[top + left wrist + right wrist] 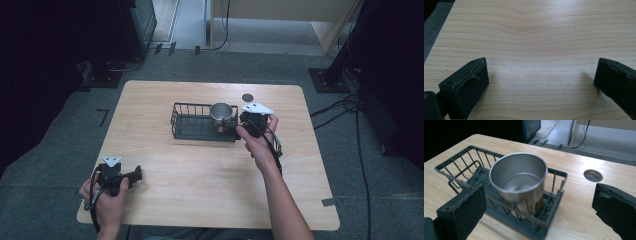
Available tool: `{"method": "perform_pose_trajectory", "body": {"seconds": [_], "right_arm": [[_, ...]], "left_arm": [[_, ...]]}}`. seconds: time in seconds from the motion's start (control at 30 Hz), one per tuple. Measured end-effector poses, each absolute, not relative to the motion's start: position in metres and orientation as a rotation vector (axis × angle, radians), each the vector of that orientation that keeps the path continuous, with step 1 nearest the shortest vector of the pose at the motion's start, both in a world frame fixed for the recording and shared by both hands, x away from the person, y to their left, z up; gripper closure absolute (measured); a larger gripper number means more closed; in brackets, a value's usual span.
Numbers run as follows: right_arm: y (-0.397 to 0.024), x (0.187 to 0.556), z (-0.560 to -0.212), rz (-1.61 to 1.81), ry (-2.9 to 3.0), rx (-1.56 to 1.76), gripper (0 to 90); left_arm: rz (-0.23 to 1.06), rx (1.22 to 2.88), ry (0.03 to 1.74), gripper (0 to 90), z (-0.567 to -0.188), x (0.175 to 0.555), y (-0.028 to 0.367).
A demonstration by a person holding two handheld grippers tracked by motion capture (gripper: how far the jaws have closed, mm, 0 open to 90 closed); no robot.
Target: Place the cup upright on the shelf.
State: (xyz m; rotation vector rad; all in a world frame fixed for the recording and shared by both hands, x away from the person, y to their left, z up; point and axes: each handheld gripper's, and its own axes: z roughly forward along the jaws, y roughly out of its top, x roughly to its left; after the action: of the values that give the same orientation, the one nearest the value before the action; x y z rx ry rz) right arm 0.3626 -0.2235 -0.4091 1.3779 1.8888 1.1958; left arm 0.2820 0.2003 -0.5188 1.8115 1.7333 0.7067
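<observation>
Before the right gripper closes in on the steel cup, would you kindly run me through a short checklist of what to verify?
1. Right gripper open: ok; in the right gripper view its fingers stand wide apart with nothing between them.
2. Steel cup upright in the wire basket: ok; it stands at the basket's end nearest the gripper.
3. Cup empty: ok; its bare inside shows.
4. Gap wide enough for the cup: likely ok.
5. Basket wall in the approach path: not ok; its wires stand between gripper and cup, so come from above.
6. Left gripper out of the way: ok; open, at the table's near left corner.
</observation>
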Motion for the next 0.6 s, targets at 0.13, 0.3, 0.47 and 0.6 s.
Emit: {"method": "perform_pose_trajectory", "body": {"seconds": [0.13, 0.3, 0.47, 0.6], "right_arm": [[-0.235, 0.350, -0.411, 1.198, 1.868, 1.391, 0.0], [-0.249, 0.335, -0.418, 1.177, 1.853, 1.409, 0.0], [-0.261, 0.323, -0.426, 1.144, 1.829, 1.435, 0.0], [-0.271, 0.314, -0.433, 1.118, 1.807, 1.466, 0.0]], "left_arm": [[0.707, 1.810, 1.734, 0.0, -0.519, 0.282, 0.200], [0.706, 1.814, 1.733, 0.0, -0.519, 0.282, 0.200], [0.706, 1.815, 1.733, 0.0, -0.519, 0.282, 0.201], [0.707, 1.815, 1.733, 0.0, -0.519, 0.282, 0.200]]}}
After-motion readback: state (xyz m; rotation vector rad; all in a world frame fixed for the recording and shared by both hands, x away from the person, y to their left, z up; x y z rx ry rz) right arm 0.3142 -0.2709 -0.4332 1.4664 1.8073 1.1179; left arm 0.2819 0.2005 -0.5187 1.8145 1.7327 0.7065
